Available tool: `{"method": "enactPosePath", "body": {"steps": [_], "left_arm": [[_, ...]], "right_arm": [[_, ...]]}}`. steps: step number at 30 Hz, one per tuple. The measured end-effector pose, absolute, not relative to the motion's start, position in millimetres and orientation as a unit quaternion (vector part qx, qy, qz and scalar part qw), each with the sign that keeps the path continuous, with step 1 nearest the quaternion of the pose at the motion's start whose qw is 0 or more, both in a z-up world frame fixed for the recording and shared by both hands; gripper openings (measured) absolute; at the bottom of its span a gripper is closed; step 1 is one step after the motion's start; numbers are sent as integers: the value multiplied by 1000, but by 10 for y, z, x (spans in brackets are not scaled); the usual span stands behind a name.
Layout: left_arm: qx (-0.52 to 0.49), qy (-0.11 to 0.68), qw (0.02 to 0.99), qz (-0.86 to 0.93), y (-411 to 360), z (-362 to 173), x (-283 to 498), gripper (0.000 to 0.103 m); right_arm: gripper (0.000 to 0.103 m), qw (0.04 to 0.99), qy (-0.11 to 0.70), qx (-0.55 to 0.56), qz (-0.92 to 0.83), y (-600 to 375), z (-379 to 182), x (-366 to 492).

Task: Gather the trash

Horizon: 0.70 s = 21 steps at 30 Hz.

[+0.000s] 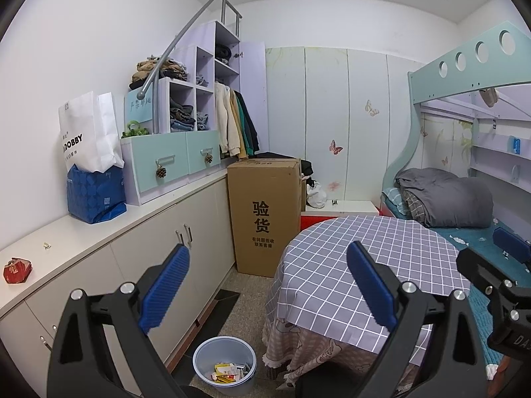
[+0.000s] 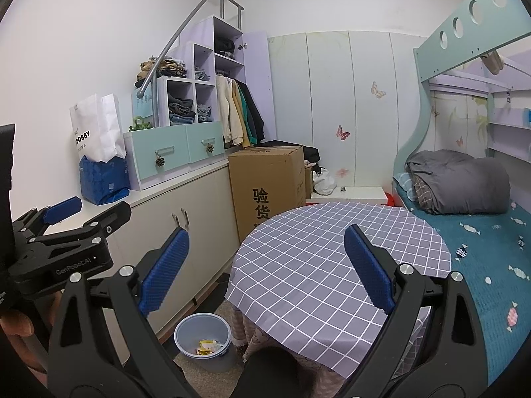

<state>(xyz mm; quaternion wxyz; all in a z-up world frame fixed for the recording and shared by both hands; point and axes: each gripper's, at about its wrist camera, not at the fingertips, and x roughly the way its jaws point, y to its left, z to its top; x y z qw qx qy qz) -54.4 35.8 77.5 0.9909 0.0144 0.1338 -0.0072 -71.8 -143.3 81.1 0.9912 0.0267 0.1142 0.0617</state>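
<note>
Only the left wrist view shows the crumpled red wrapper (image 1: 17,270) and a small pale scrap (image 1: 46,245) lying on the long white bench (image 1: 99,229) along the left wall. Only the right wrist view shows the person's bare hand (image 2: 20,335) at the lower left edge, below the left claw's body.

The left claw (image 1: 268,285) is held level and points into the room, its blue ribbed pads (image 1: 164,290) spread wide and holding nothing. The right claw (image 2: 267,270) is likewise released and empty, hovering over the round bench with the grey checked cloth (image 2: 315,265). The two claws are side by side, the left one nearer the white bench.

The pale blue plastic bin (image 1: 225,364) stands on the floor between the white bench's cupboards and the round bench, below the left claw and between its pads in that view. Yellow and white wrappers (image 1: 229,372) lie in its bottom. The red wrapper is well to the left of the left claw, apart from both.
</note>
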Motion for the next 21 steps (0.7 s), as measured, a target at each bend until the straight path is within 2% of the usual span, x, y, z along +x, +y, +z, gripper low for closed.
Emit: {"method": "enactPosePath", "body": {"steps": [21], "left_arm": [[12,138,990,-7,379,720,-545,94]], "right_arm": [[93,990,120,33,66,-1318,769,-738]]}}
